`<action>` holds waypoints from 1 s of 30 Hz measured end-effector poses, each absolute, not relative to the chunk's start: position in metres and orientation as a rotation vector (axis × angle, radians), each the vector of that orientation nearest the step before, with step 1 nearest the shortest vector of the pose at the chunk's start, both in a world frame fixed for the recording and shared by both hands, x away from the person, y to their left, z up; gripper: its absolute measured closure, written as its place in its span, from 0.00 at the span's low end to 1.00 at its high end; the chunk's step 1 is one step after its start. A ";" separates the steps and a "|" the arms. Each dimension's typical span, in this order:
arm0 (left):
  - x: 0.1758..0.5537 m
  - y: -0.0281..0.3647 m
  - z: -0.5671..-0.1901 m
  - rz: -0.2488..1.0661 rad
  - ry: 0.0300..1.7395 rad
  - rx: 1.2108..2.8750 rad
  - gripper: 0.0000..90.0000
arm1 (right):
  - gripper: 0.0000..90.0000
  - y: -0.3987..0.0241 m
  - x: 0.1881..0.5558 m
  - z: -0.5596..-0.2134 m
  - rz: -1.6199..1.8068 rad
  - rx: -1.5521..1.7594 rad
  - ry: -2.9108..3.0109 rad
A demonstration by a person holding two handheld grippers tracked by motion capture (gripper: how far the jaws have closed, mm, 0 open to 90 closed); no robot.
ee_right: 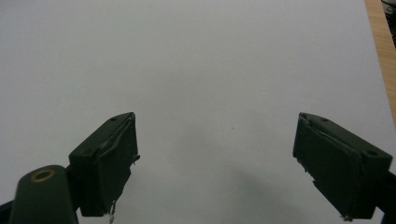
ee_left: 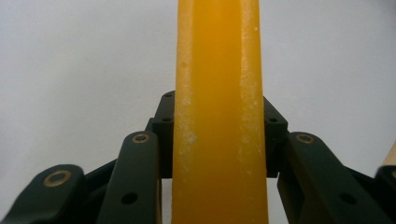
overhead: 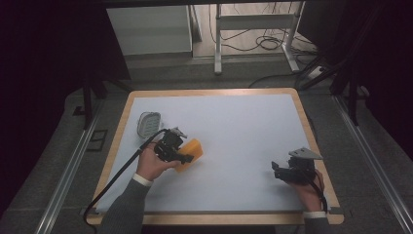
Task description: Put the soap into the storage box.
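The room is dim, and a wooden-edged table (overhead: 122, 126) covered by a white sheet (overhead: 234, 136) stands lit in the middle of it, with grey floor around and metal rails running along both sides.

On the left part of the sheet an orange slab (overhead: 191, 152), likely a sponge or soap bar, is clamped in the left gripper (overhead: 181, 157). In the left gripper view the slab (ee_left: 218, 112) stands on edge, rising straight up between the black jaws, which press against both of its flat faces; its edges look pale and speckled. The left hand (overhead: 152, 165) grips the tool from below, and a black cable (overhead: 114, 180) trails from it off the near edge of the table.

Just beyond the left gripper, near the table's left edge, lies a small oval dish (overhead: 148, 123) with a ribbed inside, apart from the slab.

Well to the right, near the table's right edge, the right hand (overhead: 311, 191) holds the right gripper (overhead: 276, 170). In the right gripper view (ee_right: 217, 163) its jaws are spread wide with bare white sheet between them.

Beyond the table stand a white desk frame (overhead: 253, 22) with loose cables (overhead: 265, 41) on the floor beneath it, and a pale panel (overhead: 148, 29) to its left.
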State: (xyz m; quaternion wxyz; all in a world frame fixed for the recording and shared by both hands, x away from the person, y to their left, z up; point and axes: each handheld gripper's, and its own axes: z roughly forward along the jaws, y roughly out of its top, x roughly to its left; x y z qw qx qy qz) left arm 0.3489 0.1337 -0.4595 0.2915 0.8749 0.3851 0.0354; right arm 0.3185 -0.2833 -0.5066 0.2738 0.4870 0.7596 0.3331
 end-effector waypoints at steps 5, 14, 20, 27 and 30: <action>0.351 0.139 -0.454 0.105 1.043 2.312 0.68 | 0.15 -0.284 0.318 -0.505 0.902 1.312 2.034; 0.354 0.147 -0.443 0.116 1.050 2.290 0.68 | 0.15 -0.286 0.317 -0.502 0.911 1.315 2.022; 0.356 0.153 -0.434 0.147 1.057 2.267 0.68 | 0.15 -0.286 0.318 -0.503 0.909 1.319 2.023; 0.356 0.158 -0.430 0.155 1.062 2.257 0.68 | 0.15 -0.287 0.317 -0.503 0.909 1.314 2.024; 0.357 0.161 -0.428 0.165 1.067 2.253 0.68 | 0.15 -0.286 0.317 -0.503 0.908 1.315 2.024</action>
